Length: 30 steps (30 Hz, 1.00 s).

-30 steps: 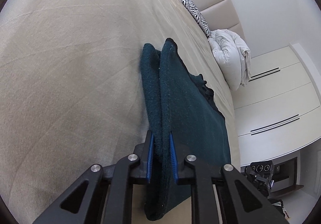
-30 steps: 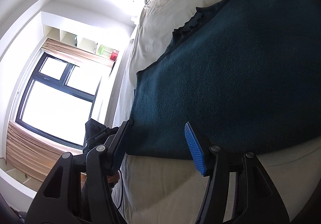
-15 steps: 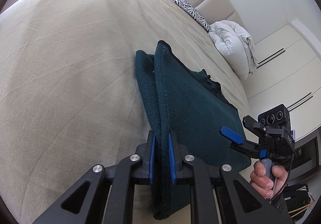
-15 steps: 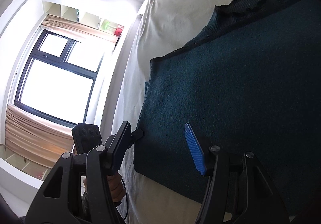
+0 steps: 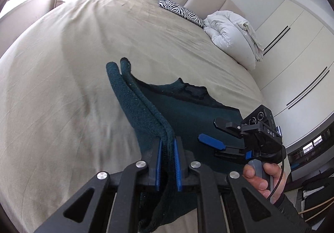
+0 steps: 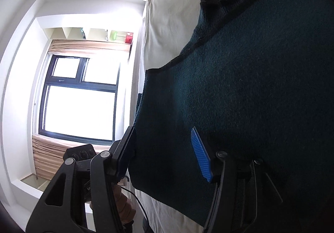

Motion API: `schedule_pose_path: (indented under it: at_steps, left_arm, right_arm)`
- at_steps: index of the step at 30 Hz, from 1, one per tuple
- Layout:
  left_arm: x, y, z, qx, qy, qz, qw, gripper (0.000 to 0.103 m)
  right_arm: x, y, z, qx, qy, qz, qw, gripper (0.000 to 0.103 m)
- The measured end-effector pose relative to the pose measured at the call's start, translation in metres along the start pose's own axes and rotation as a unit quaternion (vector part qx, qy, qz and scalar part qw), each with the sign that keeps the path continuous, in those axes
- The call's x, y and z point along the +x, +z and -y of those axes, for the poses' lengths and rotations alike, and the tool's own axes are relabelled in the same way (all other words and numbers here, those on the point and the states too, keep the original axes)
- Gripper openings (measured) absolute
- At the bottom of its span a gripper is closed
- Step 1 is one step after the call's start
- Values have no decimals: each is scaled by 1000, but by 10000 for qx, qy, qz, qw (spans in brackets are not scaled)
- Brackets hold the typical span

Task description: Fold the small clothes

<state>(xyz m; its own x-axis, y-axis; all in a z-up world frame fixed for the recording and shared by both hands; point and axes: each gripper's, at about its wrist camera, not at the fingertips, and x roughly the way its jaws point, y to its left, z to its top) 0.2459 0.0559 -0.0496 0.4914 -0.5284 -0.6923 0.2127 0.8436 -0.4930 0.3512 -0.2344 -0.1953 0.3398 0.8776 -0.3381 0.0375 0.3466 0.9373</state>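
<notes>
Pinching the doubled edge of the dark teal sweater (image 5: 146, 112) between my left gripper's (image 5: 167, 156) blue pads, I hold that side raised off the beige bed (image 5: 62, 66) while the rest of the knit lies flat toward the foot end. My right gripper (image 6: 165, 151) hangs over the sweater's near edge with its jaws wide apart and nothing in them.

Risk first: the knit looks thick and springy, so if I swing this flap over too fast, the two layers in my left pinch may slide apart and the fold lands crooked. If my right claw closes on the top layer only, I judge the body will bunch rather than turn. The lower hem droops past the bed's edge by my left claw, and its weight could drag the whole piece off.

Around me: a zebra-print pillow (image 5: 180, 10) and a rolled white duvet (image 5: 231, 34) sit well apart by the headboard, out of the way. The white wardrobe (image 5: 292, 49) stands beyond. Nothing blocks the fold path but my own right gripper (image 5: 227, 139), hovering over the cloth where the flap would come down.
</notes>
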Motion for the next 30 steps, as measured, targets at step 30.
schedule_pose_path:
  at_steps: [30]
  left_arm:
    - [66, -61, 48, 263, -646, 111, 9975, 11]
  right_arm:
    - [-72, 38, 39, 459, -145, -122, 9988, 63]
